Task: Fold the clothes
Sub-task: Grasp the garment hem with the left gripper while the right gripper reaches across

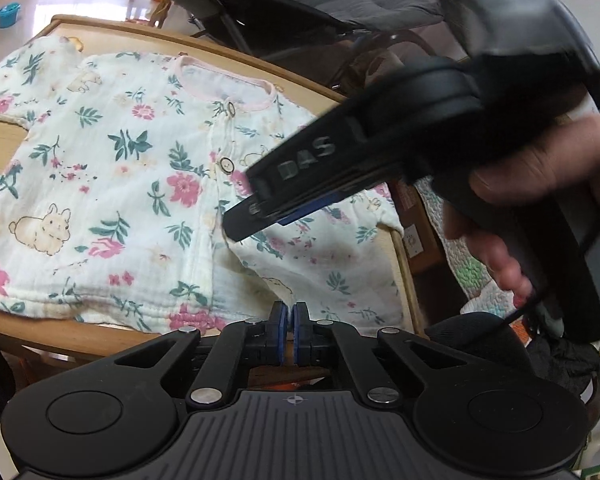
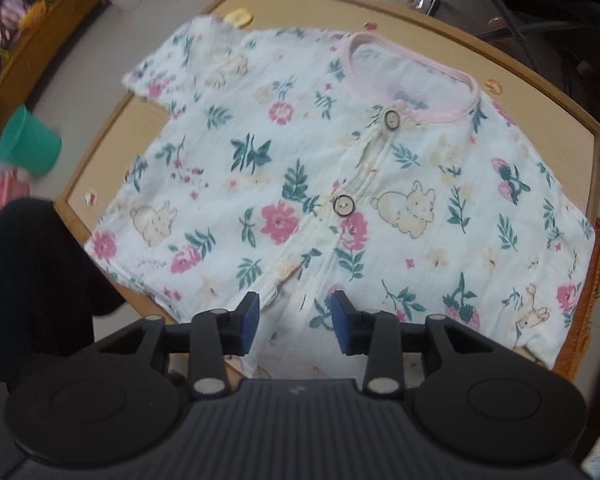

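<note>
Shirt (image 2: pixel 340 184) lies flat, front up and buttoned, on the wooden table (image 2: pixel 540 80), prob. spread ready for a first fold. Left gripper (image 1: pixel 288 320) clenched on nothing, near the hem. Right gripper (image 2: pixel 296 320) parted over the hem, no cloth pinched. Only left view shows the hand (image 1: pixel 532 184) on the right tool; only right view shows the green cup (image 2: pixel 28 144).

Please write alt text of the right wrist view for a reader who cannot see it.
A floral baby shirt with rabbits and two buttons lies flat on a small wooden table. The right hand-held gripper hovers open over its hem.
</note>
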Motion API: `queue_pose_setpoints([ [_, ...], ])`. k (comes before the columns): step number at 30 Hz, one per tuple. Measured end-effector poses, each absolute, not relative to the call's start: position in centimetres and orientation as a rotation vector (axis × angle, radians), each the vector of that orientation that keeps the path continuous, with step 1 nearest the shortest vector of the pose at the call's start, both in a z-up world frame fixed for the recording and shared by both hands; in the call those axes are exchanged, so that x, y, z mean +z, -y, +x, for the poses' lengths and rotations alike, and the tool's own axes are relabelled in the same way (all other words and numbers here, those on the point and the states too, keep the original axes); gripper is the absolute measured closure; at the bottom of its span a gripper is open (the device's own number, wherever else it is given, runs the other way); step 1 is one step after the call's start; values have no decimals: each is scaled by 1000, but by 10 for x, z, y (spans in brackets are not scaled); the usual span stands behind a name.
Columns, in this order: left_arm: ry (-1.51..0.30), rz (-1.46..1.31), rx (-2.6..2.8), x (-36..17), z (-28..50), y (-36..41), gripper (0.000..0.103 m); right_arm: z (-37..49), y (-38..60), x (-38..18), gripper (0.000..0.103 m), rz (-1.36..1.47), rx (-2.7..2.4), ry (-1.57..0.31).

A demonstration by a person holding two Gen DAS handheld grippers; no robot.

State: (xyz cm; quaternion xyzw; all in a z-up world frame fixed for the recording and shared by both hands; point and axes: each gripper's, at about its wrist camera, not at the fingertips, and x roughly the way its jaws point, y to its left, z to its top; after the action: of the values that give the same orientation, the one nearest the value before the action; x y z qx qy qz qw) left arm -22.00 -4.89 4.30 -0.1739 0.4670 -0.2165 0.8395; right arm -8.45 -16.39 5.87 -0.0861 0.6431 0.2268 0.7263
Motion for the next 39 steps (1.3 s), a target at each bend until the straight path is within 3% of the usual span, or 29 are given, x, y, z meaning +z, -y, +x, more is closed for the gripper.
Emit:
queue_pose_setpoints([
  [11,-953,-394,-463,51,-222,48,100,-81,129,43,65,-436,481,-1485],
  [13,-948,-393,-468,52,-223,48,100,-80,128,41,72,-456,470,-1482],
  [15,-946,-394,-474,53,-224,49,100,-79,129,40,101,-466,457,-1472],
  [30,-927,-413,-427,54,-229,31,100,-68,149,69,101,-220,470,-1391],
  [33,-890,-375,-399,55,-228,30,90,-72,145,70,101,-217,483,-1388],
  [39,-872,-248,-378,50,-219,40,88,-73,145,74,101,-207,496,-1377],
])
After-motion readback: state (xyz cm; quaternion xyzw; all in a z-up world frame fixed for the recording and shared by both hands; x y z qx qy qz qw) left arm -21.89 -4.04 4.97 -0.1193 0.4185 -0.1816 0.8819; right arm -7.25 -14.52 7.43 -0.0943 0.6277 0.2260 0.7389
